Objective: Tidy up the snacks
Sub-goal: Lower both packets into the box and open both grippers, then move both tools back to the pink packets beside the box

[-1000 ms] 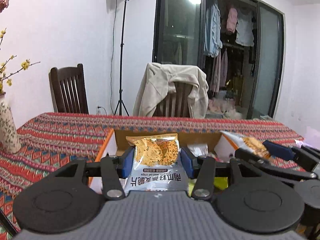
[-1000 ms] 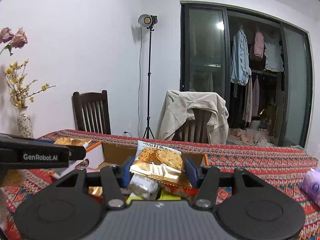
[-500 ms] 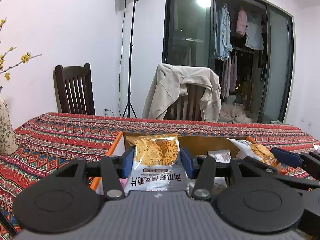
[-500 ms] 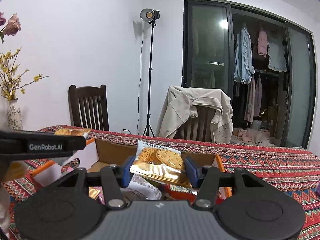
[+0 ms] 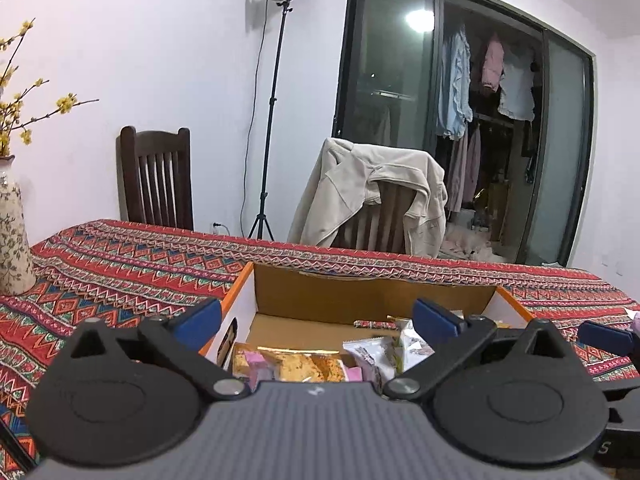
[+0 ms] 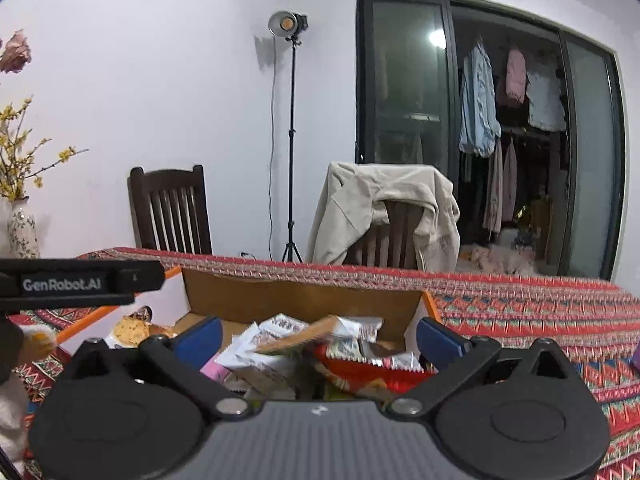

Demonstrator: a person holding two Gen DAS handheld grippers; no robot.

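Observation:
An orange-rimmed cardboard box [image 5: 360, 292] [image 6: 300, 300] stands on the patterned tablecloth and holds several snack packets. My left gripper [image 5: 318, 316] hangs over its left half, jaws opening wide, nothing pressed between the blue pads. The oat-chip packet [image 5: 296, 364] lies flat in the box below it. My right gripper [image 6: 320, 336] is over the box's right half, jaws also opening; a golden chip packet [image 6: 304, 334] shows blurred and tilted between the pads, touching neither, over a red packet [image 6: 360, 368] and white sachets [image 6: 256, 344].
A flowered vase [image 5: 14, 236] stands at the table's left end. Two wooden chairs [image 5: 158, 184] sit behind the table, one draped with a beige jacket [image 5: 368, 196]. A light stand [image 5: 276, 100] is by the wall. The left gripper's body [image 6: 80, 284] crosses the right wrist view.
Both grippers came down a little over the box and spread their jaws. Each has let go of its chip packet; the left one's lies in the box, the right one's is dropping.

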